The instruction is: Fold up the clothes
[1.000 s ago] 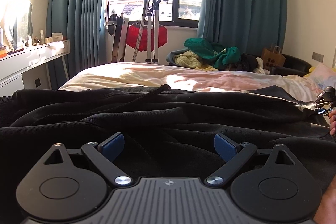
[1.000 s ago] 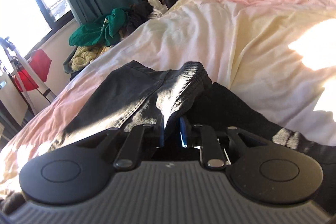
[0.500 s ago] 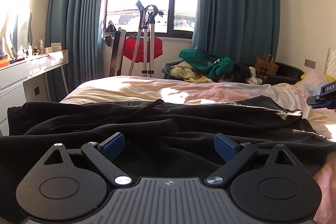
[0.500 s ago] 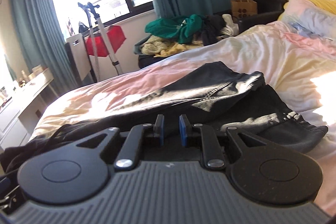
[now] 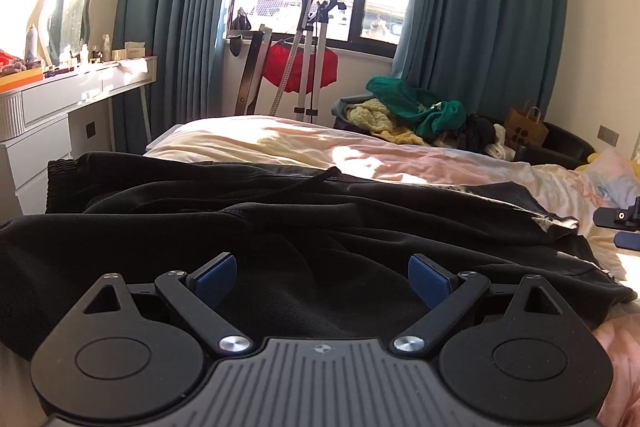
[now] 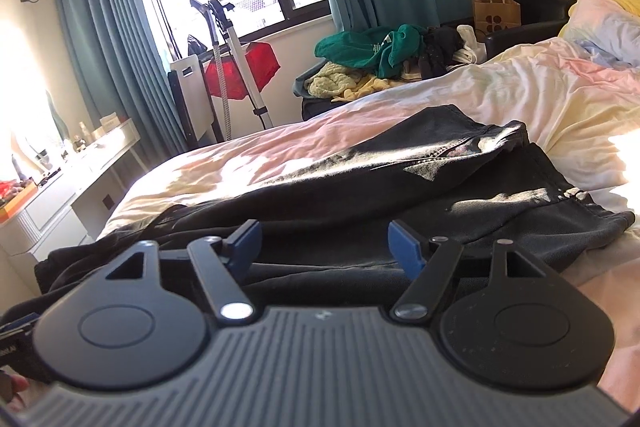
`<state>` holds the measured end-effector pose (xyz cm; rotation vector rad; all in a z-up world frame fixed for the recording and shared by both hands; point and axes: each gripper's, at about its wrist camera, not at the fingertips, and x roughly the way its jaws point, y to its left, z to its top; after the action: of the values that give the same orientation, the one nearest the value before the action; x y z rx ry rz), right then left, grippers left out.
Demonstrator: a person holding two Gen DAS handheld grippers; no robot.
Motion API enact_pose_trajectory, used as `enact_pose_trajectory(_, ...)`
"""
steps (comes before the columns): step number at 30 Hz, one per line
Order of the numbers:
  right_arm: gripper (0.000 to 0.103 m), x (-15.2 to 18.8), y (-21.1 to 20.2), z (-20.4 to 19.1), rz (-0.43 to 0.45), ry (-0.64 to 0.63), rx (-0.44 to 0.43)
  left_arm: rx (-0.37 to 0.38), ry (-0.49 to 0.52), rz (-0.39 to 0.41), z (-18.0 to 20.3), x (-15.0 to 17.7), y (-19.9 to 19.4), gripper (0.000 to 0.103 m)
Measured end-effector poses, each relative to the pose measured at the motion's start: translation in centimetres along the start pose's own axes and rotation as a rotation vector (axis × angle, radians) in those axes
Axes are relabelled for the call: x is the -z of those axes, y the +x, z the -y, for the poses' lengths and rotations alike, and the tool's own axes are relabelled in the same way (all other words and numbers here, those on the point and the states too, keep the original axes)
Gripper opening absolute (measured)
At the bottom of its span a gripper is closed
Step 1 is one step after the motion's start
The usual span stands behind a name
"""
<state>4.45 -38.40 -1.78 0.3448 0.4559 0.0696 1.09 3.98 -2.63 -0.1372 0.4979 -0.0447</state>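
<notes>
Left tongs [image 5: 322, 277]: jaws wide apart, nothing between the blue pads [image 5: 216, 273], poised over black fabric.

Right tongs [image 6: 325, 245]: jaws have just been opening and now stand wide; no cloth between the pads, dark fabric lies just beyond them.

Task item: black trousers [image 6: 400, 183] spread across the near side of the bed [image 6: 540, 95], on the pale pink-and-yellow duvet. Ribbed waistband [image 5: 64, 183] at the left end in the left wrist view, drawstring [image 5: 304, 183] trailing over the top layer. Hem end lies toward the pillow [image 6: 604, 27], one leg resting on top of the other (upper leg slightly askew, its cuff short of the lower one's).

Containers: dark basket [image 6: 320, 99] beyond the bed below the window, heaped with clothes: a green garment [image 6: 372, 47] on top, pale yellow knit [image 6: 332, 79] beneath. Brown paper bag [image 6: 496, 11] on the black armchair [image 6: 532, 23]; contents not visible.

White surface [image 5: 80, 91] at left carries bottles and a mirror
</notes>
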Motion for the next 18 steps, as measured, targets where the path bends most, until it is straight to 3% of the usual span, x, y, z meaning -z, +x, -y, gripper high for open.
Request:
enact_pose_trajectory(3, 0.085, 0.0, 0.0, 1.0, -0.002, 0.048, -0.017, -0.031, -0.106, -0.033, -2.9, -1.2, -0.7, 0.096)
enact_pose_trajectory(10, 0.085, -0.1, 0.9, 3.9, -0.034, 0.175, 0.040, -0.143, -0.386, -0.076, -11.4, -3.6, -3.1, 0.098)
enact_pose_trajectory(15, 0.085, 0.1, 0.9, 7.2, -0.036, 0.357, 0.098, -0.178, -0.577, -0.072, -17.4, -3.2, -5.1, 0.098)
enact_pose_trajectory(18, 0.085, 0.5, 0.3, 9.8, -0.013, 0.494, 0.131, -0.155, -0.747, -0.078, -20.2, -2.1, -5.5, 0.099)
